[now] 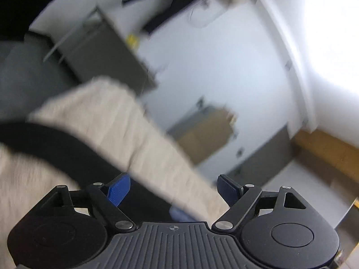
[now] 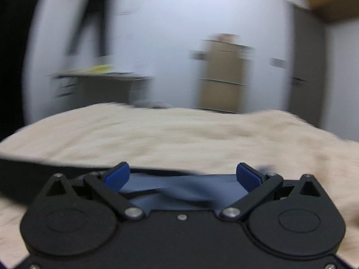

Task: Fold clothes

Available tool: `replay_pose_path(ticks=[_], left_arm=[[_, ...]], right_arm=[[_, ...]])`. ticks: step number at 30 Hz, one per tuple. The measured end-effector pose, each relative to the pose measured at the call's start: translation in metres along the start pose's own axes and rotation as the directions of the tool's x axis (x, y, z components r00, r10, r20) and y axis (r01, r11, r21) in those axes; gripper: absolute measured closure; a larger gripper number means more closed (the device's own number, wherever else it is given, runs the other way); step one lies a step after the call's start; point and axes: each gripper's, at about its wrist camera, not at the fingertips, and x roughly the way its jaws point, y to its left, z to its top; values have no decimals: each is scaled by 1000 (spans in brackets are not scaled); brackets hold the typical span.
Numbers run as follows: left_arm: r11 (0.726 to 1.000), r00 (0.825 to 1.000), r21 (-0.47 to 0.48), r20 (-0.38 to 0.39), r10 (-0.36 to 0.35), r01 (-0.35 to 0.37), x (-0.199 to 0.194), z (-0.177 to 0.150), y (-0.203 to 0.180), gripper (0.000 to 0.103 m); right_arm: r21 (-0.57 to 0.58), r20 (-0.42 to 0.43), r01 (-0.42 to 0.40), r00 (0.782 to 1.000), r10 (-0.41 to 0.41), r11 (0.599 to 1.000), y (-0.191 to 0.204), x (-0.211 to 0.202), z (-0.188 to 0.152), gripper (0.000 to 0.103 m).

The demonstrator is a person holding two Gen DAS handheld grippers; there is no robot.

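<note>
Both views are blurred by motion. A cream fleece cover [image 2: 179, 134] fills the lower half of the right wrist view. In the left wrist view the cream fleece cover [image 1: 134, 134] runs tilted across the picture. A black garment [image 1: 56, 143] lies on it in a curved band; the same black garment [image 2: 27, 179] shows at the left. A blue cloth [image 2: 179, 192] lies low between the fingers of my right gripper [image 2: 182, 176], whose pads stand wide apart and do not press on it. My left gripper [image 1: 174, 188] is open, with a bit of blue cloth [image 1: 179, 214] showing near its base.
A dark grey desk [image 1: 107, 53] stands by the white wall, and a cardboard box [image 1: 206, 134] stands further along it. In the right wrist view the desk [image 2: 101, 78] is at the left and the cardboard box [image 2: 224, 74] is behind the cover. Something black [image 1: 170, 6] hangs on the wall.
</note>
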Motion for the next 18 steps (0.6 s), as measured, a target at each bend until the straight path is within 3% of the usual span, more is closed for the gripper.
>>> replay_pose_path(ticks=[3, 6, 8, 9, 11, 13, 16, 18], left_arm=[[999, 1000, -33, 23, -15, 16, -2, -1, 4, 23], [996, 1000, -91, 19, -4, 6, 7, 8, 25, 23], [994, 1000, -109, 25, -6, 8, 14, 20, 35, 23], [994, 1000, -111, 26, 1, 2, 13, 23, 36, 23], [995, 1000, -104, 21, 3, -1, 22, 25, 43, 22], [995, 1000, -99, 16, 12, -10, 20, 26, 42, 22], [995, 1000, -97, 8, 22, -21, 26, 28, 47, 22], [995, 1000, -99, 0, 23, -23, 29, 27, 49, 22]], right_arm=[[122, -92, 78, 993, -67, 989, -70, 32, 8, 9], [125, -177, -27, 983, 50, 992, -103, 62, 14, 21], [75, -272, -94, 956, 111, 993, -107, 88, 17, 25], [68, -318, -123, 938, 139, 990, -108, 98, 19, 33], [60, -481, -162, 860, 171, 985, -105, 129, 16, 49], [71, -539, -215, 813, 219, 974, -101, 138, 16, 101], [63, -531, -297, 798, 284, 953, -99, 138, 35, 101], [17, -505, -321, 815, 286, 947, -104, 146, 66, 101]])
